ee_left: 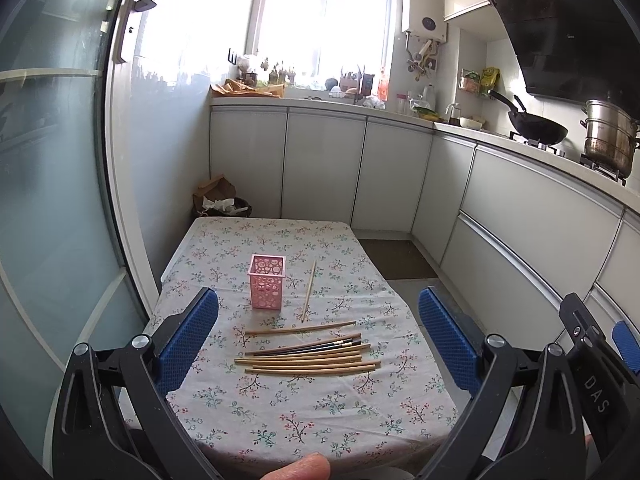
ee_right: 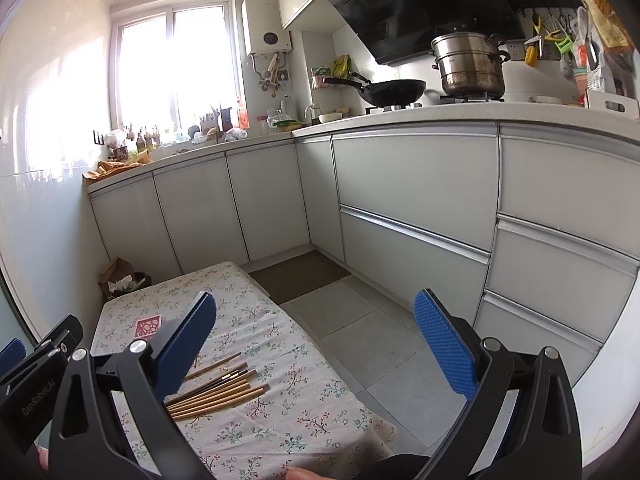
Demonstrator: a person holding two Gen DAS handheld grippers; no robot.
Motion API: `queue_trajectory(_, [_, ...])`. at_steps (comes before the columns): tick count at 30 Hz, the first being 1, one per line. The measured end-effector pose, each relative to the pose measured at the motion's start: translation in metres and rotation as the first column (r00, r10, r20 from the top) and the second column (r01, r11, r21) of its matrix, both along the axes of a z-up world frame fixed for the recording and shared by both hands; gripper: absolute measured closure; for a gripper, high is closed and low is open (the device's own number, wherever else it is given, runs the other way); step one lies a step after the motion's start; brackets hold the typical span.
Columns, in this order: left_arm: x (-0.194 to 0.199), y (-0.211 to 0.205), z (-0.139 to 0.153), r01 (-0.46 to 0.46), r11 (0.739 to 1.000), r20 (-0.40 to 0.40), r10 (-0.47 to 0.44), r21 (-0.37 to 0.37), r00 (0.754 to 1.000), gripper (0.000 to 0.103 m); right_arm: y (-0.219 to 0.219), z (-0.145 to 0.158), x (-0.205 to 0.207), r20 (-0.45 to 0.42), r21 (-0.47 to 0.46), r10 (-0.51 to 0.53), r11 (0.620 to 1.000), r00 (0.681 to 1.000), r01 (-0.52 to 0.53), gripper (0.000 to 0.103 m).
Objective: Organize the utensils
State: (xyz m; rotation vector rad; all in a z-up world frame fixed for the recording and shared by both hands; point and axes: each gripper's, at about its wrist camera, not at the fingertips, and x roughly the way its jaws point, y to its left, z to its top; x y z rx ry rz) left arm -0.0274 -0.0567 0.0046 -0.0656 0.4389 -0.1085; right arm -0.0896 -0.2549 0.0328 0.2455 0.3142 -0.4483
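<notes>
A loose pile of chopsticks (ee_left: pixel 308 354) lies on the cloth-covered surface (ee_left: pixel 320 420), one stray chopstick (ee_left: pixel 309 291) just right of the pink holder (ee_left: pixel 266 282) farther back. Both the left tool (ee_left: pixel 318 338) and right tool (ee_right: pixel 314 344) gape wide, holding nothing. The sticks look light, stiff and prone to rolling; pinching mid-shaft seems best.

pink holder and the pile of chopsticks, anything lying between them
In the left wrist view, only bare flowered tablecloth lies directly between the pink holder and the chopstick pile. One lone chopstick lies just to the holder's right.
</notes>
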Motion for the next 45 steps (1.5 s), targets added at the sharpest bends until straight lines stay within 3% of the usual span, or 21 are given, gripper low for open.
queue_trajectory(5, [0.017, -0.001, -0.006, 0.016, 1.000, -0.028, -0.015, 0.011, 0.999, 0.007, -0.010, -0.011, 0.016, -0.027, 0.063, 0.041, 0.997, 0.999, -0.039, 0.006])
queue_trajectory(8, [0.049, -0.004, -0.009, 0.062, 0.998, -0.081, -0.060, 0.022, 0.995, 0.007, -0.030, -0.034, 0.040, -0.068, 0.228, 0.118, 0.968, 0.991, -0.100, 0.006])
queue_trajectory(10, [0.084, -0.010, -0.013, 0.117, 0.993, -0.161, -0.115, 0.005, 0.980, 0.007, -0.045, -0.058, 0.061, -0.110, 0.351, 0.179, 0.927, 0.978, -0.130, 0.006])
queue_trajectory(13, [0.151, -0.032, -0.027, 0.227, 0.974, -0.304, -0.219, -0.007, 0.927, 0.007, -0.067, -0.101, 0.091, -0.161, 0.492, 0.228, 0.862, 0.960, -0.122, 0.006])
queue_trajectory(15, [0.192, -0.053, -0.040, 0.283, 0.959, -0.367, -0.252, 0.031, 0.895, 0.007, -0.078, -0.128, 0.110, -0.192, 0.554, 0.250, 0.826, 0.949, -0.106, 0.006])
queue_trajectory(18, [0.269, -0.090, -0.075, 0.359, 0.925, -0.475, -0.263, 0.124, 0.840, 0.007, -0.086, -0.158, 0.133, -0.229, 0.584, 0.258, 0.808, 0.938, -0.080, 0.006])
queue_trajectory(19, [0.287, -0.096, -0.086, 0.364, 0.922, -0.506, -0.255, 0.129, 0.824, 0.007, -0.088, -0.165, 0.139, -0.242, 0.581, 0.258, 0.811, 0.935, -0.073, 0.006])
queue_trajectory(20, [0.314, -0.101, -0.103, 0.372, 0.920, -0.557, -0.247, 0.121, 0.793, 0.007, -0.088, -0.174, 0.149, -0.256, 0.576, 0.264, 0.814, 0.930, -0.073, 0.006])
queue_trajectory(25, [0.417, -0.100, -0.171, 0.352, 0.930, -0.728, -0.168, 0.107, 0.665, 0.007, -0.087, -0.208, 0.183, -0.290, 0.562, 0.302, 0.821, 0.908, -0.094, 0.006])
queue_trajectory(28, [0.465, -0.093, -0.197, 0.314, 0.943, -0.765, -0.119, 0.113, 0.633, 0.007, -0.087, -0.224, 0.196, -0.301, 0.564, 0.332, 0.818, 0.894, -0.114, 0.006])
queue_trajectory(31, [0.508, -0.088, -0.222, 0.282, 0.956, -0.806, -0.105, 0.080, 0.582, 0.007, -0.086, -0.237, 0.209, -0.316, 0.578, 0.369, 0.805, 0.874, -0.131, 0.006])
queue_trajectory(35, [0.542, -0.089, -0.242, 0.252, 0.964, -0.821, -0.075, 0.085, 0.566, 0.013, -0.091, -0.238, 0.216, -0.292, 0.590, 0.380, 0.794, 0.878, -0.148, 0.006])
queue_trajectory(37, [0.554, -0.091, -0.251, 0.252, 0.957, -0.819, -0.028, 0.143, 0.573, 0.028, -0.093, -0.240, 0.218, -0.284, 0.607, 0.391, 0.780, 0.875, -0.152, 0.006])
queue_trajectory(39, [0.561, -0.089, -0.258, 0.243, 0.955, -0.825, 0.004, 0.171, 0.566, 0.036, -0.095, -0.242, 0.220, -0.287, 0.625, 0.402, 0.766, 0.870, -0.148, 0.006])
queue_trajectory(42, [0.567, -0.077, -0.261, 0.193, 0.971, -0.831, 0.013, 0.144, 0.556, 0.037, -0.098, -0.246, 0.222, -0.289, 0.649, 0.410, 0.748, 0.865, -0.137, 0.006])
queue_trajectory(45, [0.565, -0.068, -0.258, 0.199, 0.972, -0.836, -0.008, 0.121, 0.548, 0.037, -0.100, -0.248, 0.222, -0.293, 0.663, 0.418, 0.737, 0.860, -0.132, 0.006])
